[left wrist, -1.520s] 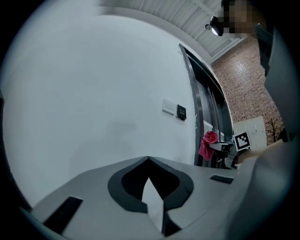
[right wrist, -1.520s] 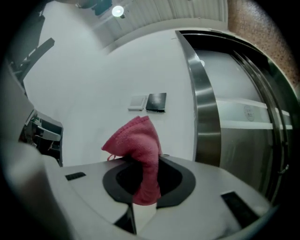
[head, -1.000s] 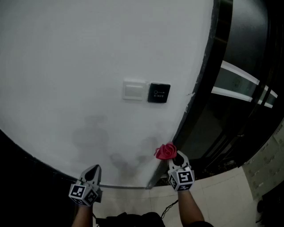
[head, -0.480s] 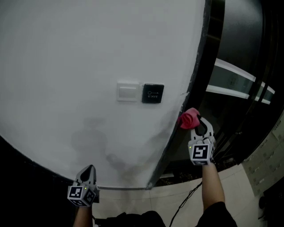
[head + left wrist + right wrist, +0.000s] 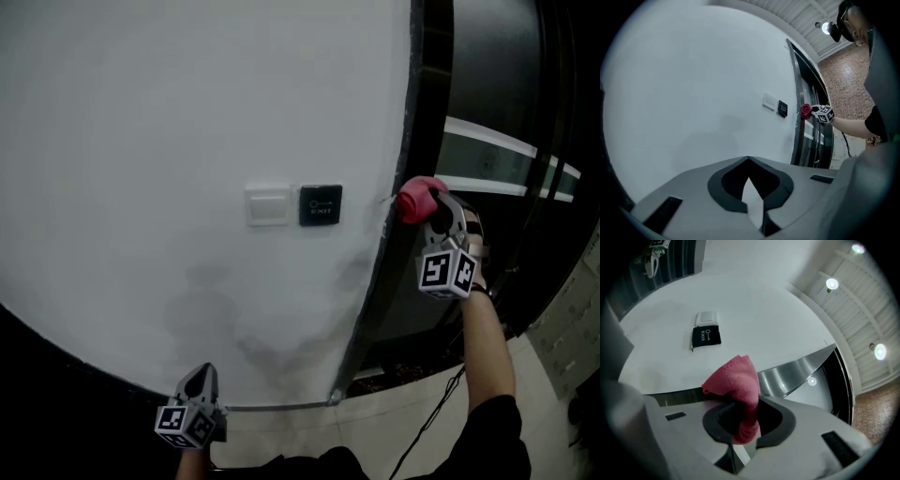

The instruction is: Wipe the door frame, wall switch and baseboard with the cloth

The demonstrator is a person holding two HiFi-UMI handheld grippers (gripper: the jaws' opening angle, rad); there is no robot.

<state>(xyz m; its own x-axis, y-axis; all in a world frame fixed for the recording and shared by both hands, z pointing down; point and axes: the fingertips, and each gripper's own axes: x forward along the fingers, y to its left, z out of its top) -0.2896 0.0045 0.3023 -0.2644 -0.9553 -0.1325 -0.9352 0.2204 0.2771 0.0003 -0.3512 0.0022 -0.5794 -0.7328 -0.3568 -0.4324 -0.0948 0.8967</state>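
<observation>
The right gripper [image 5: 433, 214] is reaching up w/ the arm extended, its jaws clamping a bunched red cloth [image 5: 417, 199] that is sticking out past the tips. The cloth is sitting at the dark door frame [image 5: 429, 103], right at the edge where frame and white wall [image 5: 141, 141] are meeting, approx. level w/ the switches. It is prob. pressing on the frame, though actual contact is hard to confirm from the head view. In the right gripper view the cloth is filling the gap btwn the jaws, w/ a brushed-metal strip of the frame just behind it. On the wall, left of the cloth, a white wall switch [image 5: 268, 205] and a black exit button [image 5: 321, 204] are sitting side by side, nearly touching. The left gripper [image 5: 202, 372] is hanging low near the bottom of the wall, well apart from the cloth, jaws closed tip to tip w/ nothing btwn them, pointing at bare wall. A thin baseboard strip [image 5: 281, 406] is running along the wall's foot just beside it.
</observation>
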